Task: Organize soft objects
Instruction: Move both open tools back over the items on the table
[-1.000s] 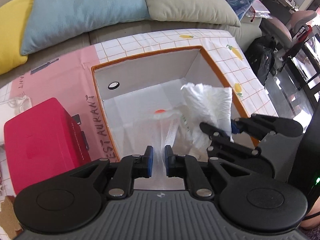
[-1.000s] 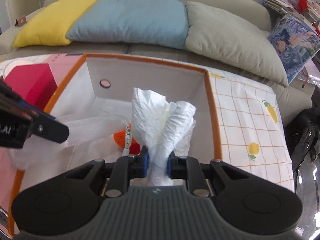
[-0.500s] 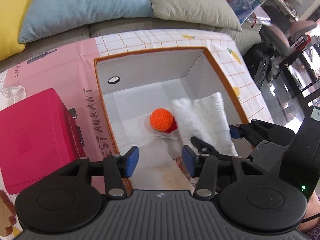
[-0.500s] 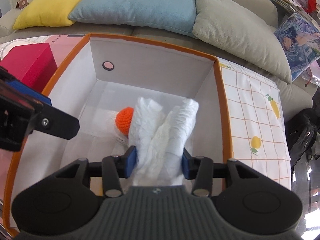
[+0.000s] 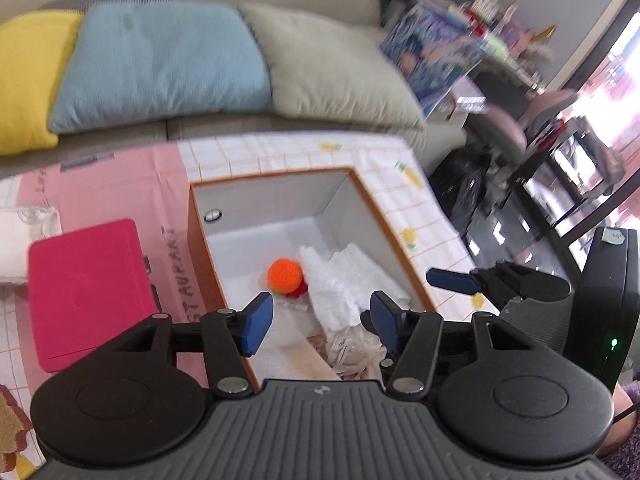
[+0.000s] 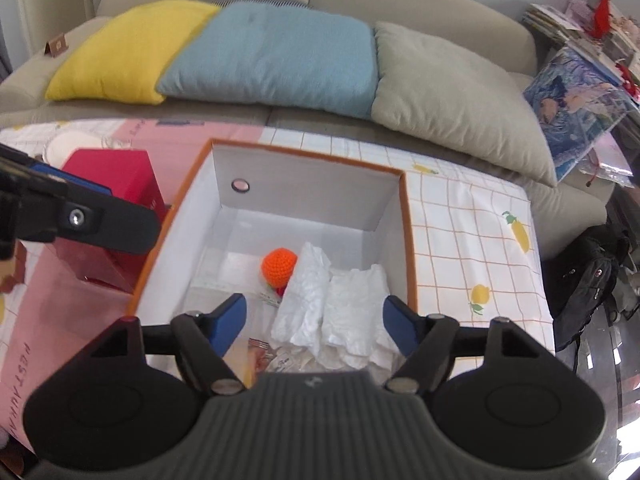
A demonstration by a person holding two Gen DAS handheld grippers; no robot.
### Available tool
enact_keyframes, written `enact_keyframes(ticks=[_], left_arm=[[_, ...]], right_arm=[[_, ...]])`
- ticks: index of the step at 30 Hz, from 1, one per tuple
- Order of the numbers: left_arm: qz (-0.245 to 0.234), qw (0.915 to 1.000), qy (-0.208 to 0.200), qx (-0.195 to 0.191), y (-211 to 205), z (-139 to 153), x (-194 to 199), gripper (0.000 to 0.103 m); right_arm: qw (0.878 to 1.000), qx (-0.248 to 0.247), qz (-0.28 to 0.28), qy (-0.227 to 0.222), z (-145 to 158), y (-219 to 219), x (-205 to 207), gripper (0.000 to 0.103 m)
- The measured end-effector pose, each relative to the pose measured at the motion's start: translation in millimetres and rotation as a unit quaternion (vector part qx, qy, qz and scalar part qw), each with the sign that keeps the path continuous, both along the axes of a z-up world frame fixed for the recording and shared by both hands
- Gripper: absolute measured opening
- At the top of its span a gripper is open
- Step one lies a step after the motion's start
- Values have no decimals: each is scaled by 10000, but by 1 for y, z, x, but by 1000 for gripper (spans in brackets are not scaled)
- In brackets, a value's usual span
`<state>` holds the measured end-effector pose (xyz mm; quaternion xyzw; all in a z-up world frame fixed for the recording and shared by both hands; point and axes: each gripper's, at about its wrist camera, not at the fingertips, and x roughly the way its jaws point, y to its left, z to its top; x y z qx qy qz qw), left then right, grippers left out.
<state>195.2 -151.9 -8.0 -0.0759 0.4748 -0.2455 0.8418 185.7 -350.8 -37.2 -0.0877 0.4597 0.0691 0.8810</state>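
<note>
An orange-rimmed white box (image 6: pixel 404 216) (image 5: pixel 384 220) stands on the table. Inside lie a folded white cloth (image 6: pixel 340 304) (image 5: pixel 344 280), an orange crocheted ball (image 6: pixel 279 266) (image 5: pixel 284 275) and a crumpled clear plastic bag (image 5: pixel 352 350) (image 6: pixel 280 360) at the near end. My left gripper (image 5: pixel 322 322) is open and empty above the box's near edge. My right gripper (image 6: pixel 318 322) is open and empty above the cloth; it also shows at the right of the left wrist view (image 5: pixel 460 280).
A red box (image 5: pixel 84 288) (image 6: pixel 116 188) sits left of the white box on a pink and checked tablecloth (image 6: pixel 472 240). Yellow (image 6: pixel 128 52), blue (image 6: pixel 280 56) and grey cushions (image 6: pixel 452 96) lie on the sofa behind. A black bag (image 6: pixel 588 280) lies on the floor at right.
Both grippers opened and let go: the cloth and the plastic bag now lie in the box. Both grippers have pulled up and back from the box.
</note>
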Motion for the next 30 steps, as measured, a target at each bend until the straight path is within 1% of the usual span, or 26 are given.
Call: enact_keyframes(ticks=[2,4,6,9,11,13,16,19,21,24,30], left_arm=[[38,9995,-323,-5,9,9,-15,66],[95,9975,-691,99,17,15,-33,66],[176,9946,-1000,225,28,19,-51,66],[327,9898,-1329,396,47,19,-82,66],[481,9873,-1444,462,61,17,-101,66],[688,9851,-1498,492,78,15,-118,66],[1038,9827,-1461,457,104,11,-141,66],[1299,9807,-1386,453,132,5,-158,66],[1424,9795,-1320,540,146,1,-166,66],[1551,9787,-1227,541,168,-5,-178,66],[1800,9746,-1125,707,198,-16,-193,66]], right_arm=[[9996,133,-158,-208,9,1,-15,76],[9982,337,-315,-380,14,5,-31,80],[9963,556,-456,-479,16,12,-47,80],[9924,864,-701,-524,11,25,-70,80],[9881,1107,-908,-555,7,33,-84,80],[9846,1261,-1072,-570,1,43,-96,80],[9851,1231,-1082,-526,-7,63,-111,80],[9866,1293,-944,-319,-15,84,-124,80],[9874,1333,-842,-162,-19,97,-130,80],[9890,1331,-643,13,-24,116,-140,80],[9920,1239,-183,169,-25,153,-150,80]])
